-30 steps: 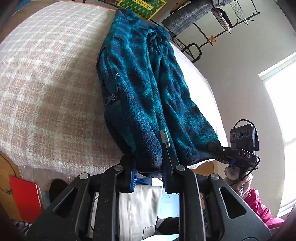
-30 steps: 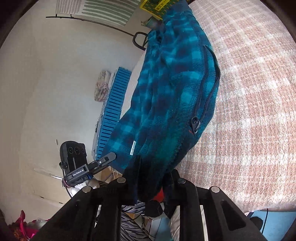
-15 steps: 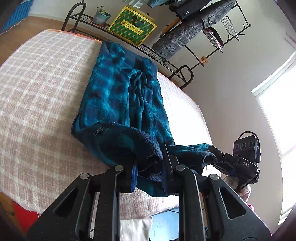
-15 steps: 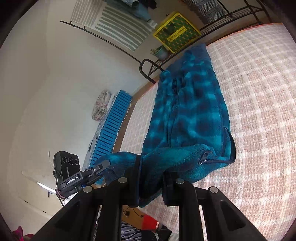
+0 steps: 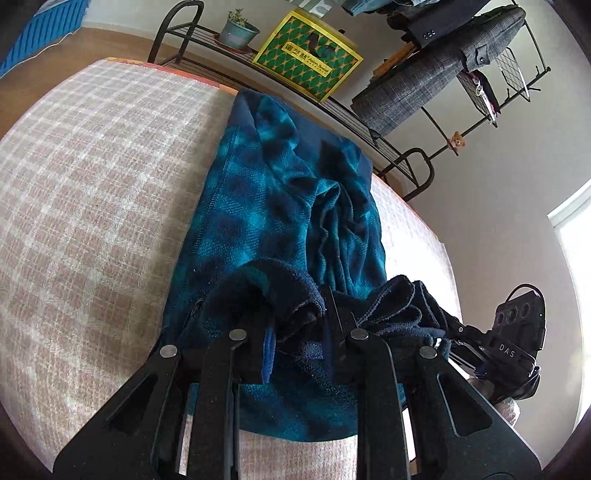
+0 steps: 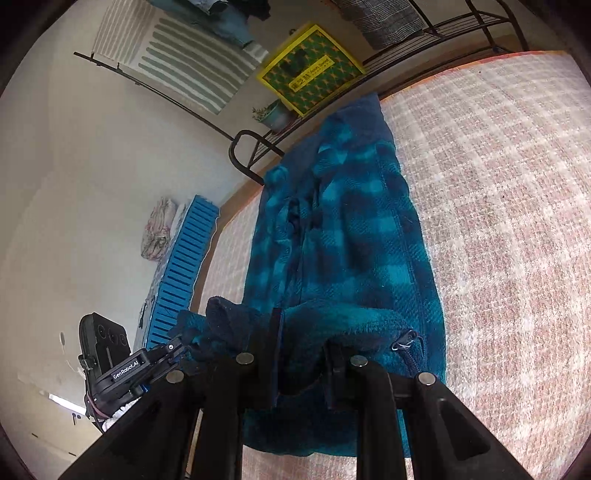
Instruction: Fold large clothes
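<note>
A teal and navy checked fleece jacket (image 5: 273,206) (image 6: 347,236) lies lengthwise on a pink and white checked bedspread (image 5: 96,184) (image 6: 498,206). Its near end is lifted and doubled over the part that lies flat. My left gripper (image 5: 299,325) is shut on the dark near hem at one corner. My right gripper (image 6: 303,343) is shut on the other corner of that hem, beside a zip pull (image 6: 404,341). Each gripper shows in the other's view: the right one (image 5: 476,339) at the right, the left one (image 6: 147,358) at the lower left.
Beyond the bed's far edge stands a black metal rack (image 5: 207,40) with a potted plant (image 5: 236,31) and a yellow-green box (image 5: 310,61). Grey checked clothes (image 5: 436,77) hang at the upper right. A blue slatted panel (image 6: 184,269) leans by the white wall.
Both grippers have carried the jacket's near hem up off the bed's near edge and forward over the jacket, so the near part now folds over the rest.
</note>
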